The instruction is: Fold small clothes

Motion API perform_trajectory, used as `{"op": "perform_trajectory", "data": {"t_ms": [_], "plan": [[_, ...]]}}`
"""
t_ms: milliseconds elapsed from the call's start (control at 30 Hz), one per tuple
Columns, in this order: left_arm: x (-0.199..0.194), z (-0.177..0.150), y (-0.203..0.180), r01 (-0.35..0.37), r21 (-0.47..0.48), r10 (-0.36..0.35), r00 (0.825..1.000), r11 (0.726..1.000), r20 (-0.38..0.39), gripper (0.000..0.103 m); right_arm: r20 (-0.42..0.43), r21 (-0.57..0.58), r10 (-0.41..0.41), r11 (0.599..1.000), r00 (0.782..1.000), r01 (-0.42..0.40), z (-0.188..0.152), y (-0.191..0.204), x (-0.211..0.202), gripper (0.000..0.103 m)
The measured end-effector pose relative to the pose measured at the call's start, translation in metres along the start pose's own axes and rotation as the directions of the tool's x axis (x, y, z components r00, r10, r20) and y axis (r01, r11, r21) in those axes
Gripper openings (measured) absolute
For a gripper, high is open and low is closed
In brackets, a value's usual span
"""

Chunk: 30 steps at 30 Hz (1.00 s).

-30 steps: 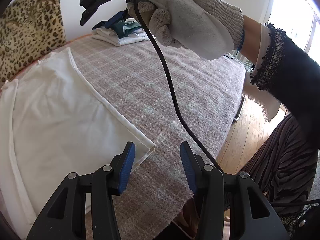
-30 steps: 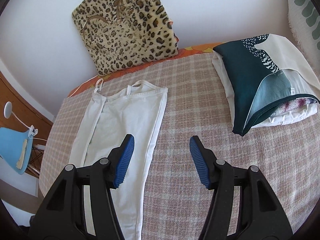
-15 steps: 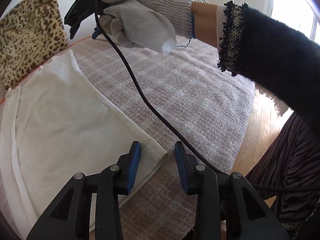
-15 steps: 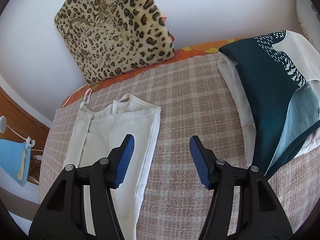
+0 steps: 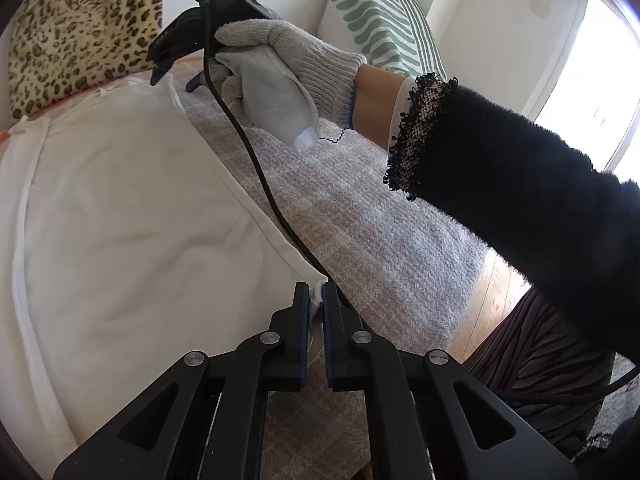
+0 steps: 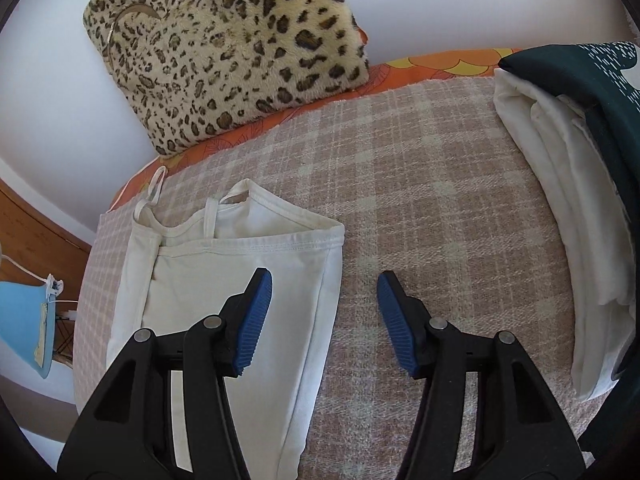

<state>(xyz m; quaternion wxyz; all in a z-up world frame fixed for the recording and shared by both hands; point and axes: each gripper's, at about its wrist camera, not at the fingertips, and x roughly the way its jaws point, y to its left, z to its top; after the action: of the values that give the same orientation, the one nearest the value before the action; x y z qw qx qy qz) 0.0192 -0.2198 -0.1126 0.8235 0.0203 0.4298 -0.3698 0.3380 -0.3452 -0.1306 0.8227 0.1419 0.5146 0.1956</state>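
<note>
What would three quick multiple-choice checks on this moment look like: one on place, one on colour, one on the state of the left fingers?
1. Where does the leopard-print cushion stand?
A. against the wall behind the bed
B. on the floor
C. on the folded pile

2. What colour is the top laid out flat?
A. dark green
B. white
C. orange

3. How do the left gripper fingers stand?
A. wide open above the blanket
B. shut on the top's corner
C. shut on the cable

Key:
1 A: it leans on the white wall at the bed's far edge.
2 B: the strappy top is white on the checked blanket.
3 B: white cloth is pinched between the blue pads.
</note>
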Motion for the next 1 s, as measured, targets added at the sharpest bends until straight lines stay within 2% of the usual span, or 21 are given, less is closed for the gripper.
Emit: {"op": "perform_trajectory", "data": {"t_ms": [67,200,233,467,700,1000], "plan": [[-0.005,0.001,0.002,0.002,-0.013,-0.002,1.0,1.0,0.011,0.005,0.001,0.004,-0.006,1.0,1.0,0.006,0.001,0.0,0.002,0.044],[-0.009,0.001,0.004,0.016,-0.047,-0.015,1.0,0.999,0.024,0.005,0.001,0.023,-0.006,1.0,1.0,0.006,0.003,-0.001,0.006,0.012],[-0.01,0.001,0.005,0.021,-0.057,-0.019,0.999,0.998,0.026,0.005,0.002,0.029,-0.004,1.0,1.0,0.004,0.003,0.0,0.007,0.01],[-0.023,0.002,0.014,0.03,-0.082,-0.025,0.998,0.996,0.055,0.005,0.031,0.022,-0.014,1.0,0.999,0.014,0.008,0.014,0.001,0.006],[-0.046,-0.008,0.04,0.046,-0.181,-0.03,0.995,0.982,0.09,0.004,0.062,0.018,0.001,1.0,0.998,-0.002,0.017,0.036,-0.013,0.005],[-0.067,-0.023,0.052,0.025,-0.237,0.001,0.994,0.971,0.107,0.004,0.07,-0.032,0.026,0.999,0.997,-0.024,0.021,0.086,-0.01,0.005]]}}
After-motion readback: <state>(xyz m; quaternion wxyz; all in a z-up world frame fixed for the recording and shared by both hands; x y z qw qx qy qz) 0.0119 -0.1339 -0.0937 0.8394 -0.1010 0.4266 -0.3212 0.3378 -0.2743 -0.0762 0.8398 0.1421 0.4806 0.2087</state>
